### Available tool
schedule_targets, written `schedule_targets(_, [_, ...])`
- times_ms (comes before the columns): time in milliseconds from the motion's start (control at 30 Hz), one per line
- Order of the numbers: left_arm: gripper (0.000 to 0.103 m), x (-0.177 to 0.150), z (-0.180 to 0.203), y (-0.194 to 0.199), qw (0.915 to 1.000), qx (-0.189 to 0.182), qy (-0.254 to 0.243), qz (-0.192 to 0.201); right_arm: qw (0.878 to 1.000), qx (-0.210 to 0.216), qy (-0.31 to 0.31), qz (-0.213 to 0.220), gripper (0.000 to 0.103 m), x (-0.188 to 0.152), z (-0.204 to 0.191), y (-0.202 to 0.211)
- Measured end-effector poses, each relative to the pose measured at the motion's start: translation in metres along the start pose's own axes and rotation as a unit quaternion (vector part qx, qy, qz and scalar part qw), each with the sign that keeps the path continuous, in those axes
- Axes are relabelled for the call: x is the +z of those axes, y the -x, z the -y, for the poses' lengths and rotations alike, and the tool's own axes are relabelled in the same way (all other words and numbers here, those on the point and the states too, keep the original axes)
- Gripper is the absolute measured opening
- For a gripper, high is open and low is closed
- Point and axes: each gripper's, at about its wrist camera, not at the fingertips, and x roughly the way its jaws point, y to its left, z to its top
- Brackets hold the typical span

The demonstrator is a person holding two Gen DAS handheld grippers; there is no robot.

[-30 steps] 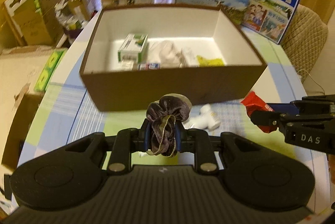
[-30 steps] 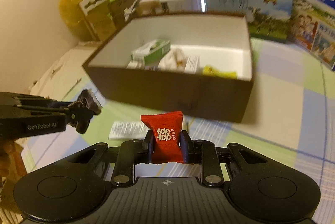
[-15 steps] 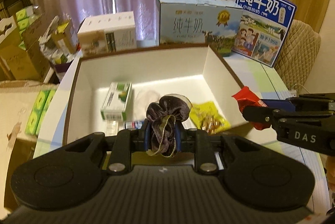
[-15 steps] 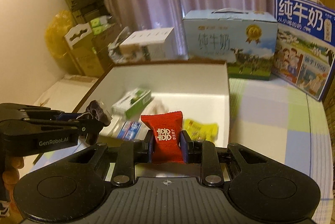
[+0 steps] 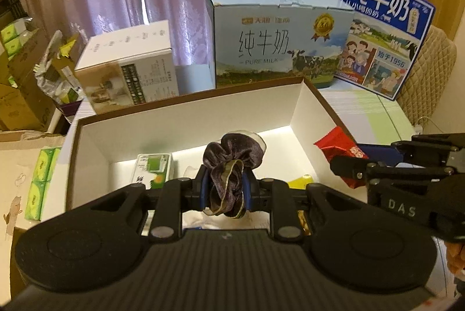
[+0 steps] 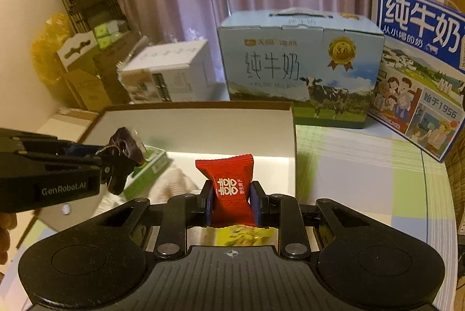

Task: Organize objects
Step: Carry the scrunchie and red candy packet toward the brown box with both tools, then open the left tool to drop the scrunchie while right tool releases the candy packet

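Velvet, dark purple with an olive trim, the scrunchie (image 5: 225, 174) is pinched between the closed jaws of the left gripper (image 5: 223, 190) at the middle of the left wrist view. Its long axis runs from 6 to 12 o'clock, with the ruffled bulk standing above the blue pads toward 12. It hangs over the open brown box (image 5: 186, 119), whose white inside holds a green-and-white carton (image 5: 151, 170) at 9 o'clock of the scrunchie and a yellow packet (image 5: 300, 183) at 3 o'clock. Farther toward 3 o'clock the right gripper (image 5: 345, 165) reaches in over the box's right wall, clamped on a red candy packet (image 5: 338, 146).

Red and printed with white characters, the candy packet (image 6: 229, 188) sits upright in the right wrist view between the closed jaws of the right gripper (image 6: 231, 204), long axis from 6 to 12 o'clock, crimped top edge toward 12. It is over the brown box (image 6: 203, 106) near its right wall. At 9 o'clock the left gripper (image 6: 112, 162) holds the scrunchie (image 6: 126, 148) over the box. Milk cartons (image 6: 299, 66) stand on the checked worktop (image 6: 363, 165) behind the box.
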Motion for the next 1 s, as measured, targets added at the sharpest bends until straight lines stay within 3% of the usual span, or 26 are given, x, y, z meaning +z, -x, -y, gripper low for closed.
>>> schedule_targets(433, [0.02,0.017,0.005,-0.073,0.9988,-0.011,-0.011,-0.047,0.999,-0.019,0.022,-0.034,0.022,0.012,0.008,-0.063])
schedule_targets(867, [0.021,0.027,0.004,-0.112,0.997,-0.017,-0.014,-0.075,0.998,-0.031,0.033,-0.043,0.022,0.017,0.014,-0.084])
schedule_targets(1000, [0.027,0.027,0.003,-0.119,0.9965,-0.022,-0.018,-0.079,0.998,-0.034,0.036,-0.044,0.022,0.017,0.015,-0.085])
